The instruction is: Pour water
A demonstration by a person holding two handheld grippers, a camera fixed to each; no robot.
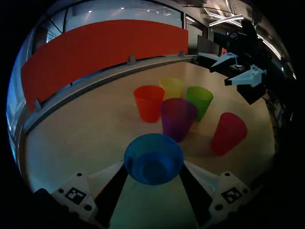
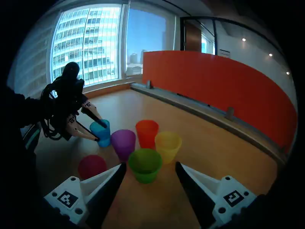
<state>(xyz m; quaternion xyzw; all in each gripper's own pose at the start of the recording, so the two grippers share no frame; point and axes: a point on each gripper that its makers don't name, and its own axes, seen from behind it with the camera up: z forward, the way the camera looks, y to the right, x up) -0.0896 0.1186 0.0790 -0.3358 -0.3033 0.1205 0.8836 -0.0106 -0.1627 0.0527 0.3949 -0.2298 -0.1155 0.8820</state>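
Cups stand in a loose cluster on the wooden table [image 1: 95,126], and the blue cup [image 1: 153,158] is the one I have hold of: my left tongs [image 1: 153,165] are clamped on it, one finger pressed against each side of its wall, and it sits upright with its mouth open toward me. I cannot tell whether there is water in it, nor whether its base rests on the table or hangs just above. Just beyond it stands the purple cup [image 1: 178,118], with the orange cup [image 1: 148,103] behind and to one side, the yellow cup [image 1: 171,87] farthest back and the green cup [image 1: 199,101] beside the yellow one. The red cup [image 1: 228,133] stands a little apart from the rest. My right tongs [image 2: 149,165] are spread wide and grip nothing; in the right gripper view the green cup shows in the gap between the fingers, with bare table on both sides of it. A long orange partition [image 2: 228,87] runs along the far edge of the table, with tall windows [image 2: 87,45] past its end.
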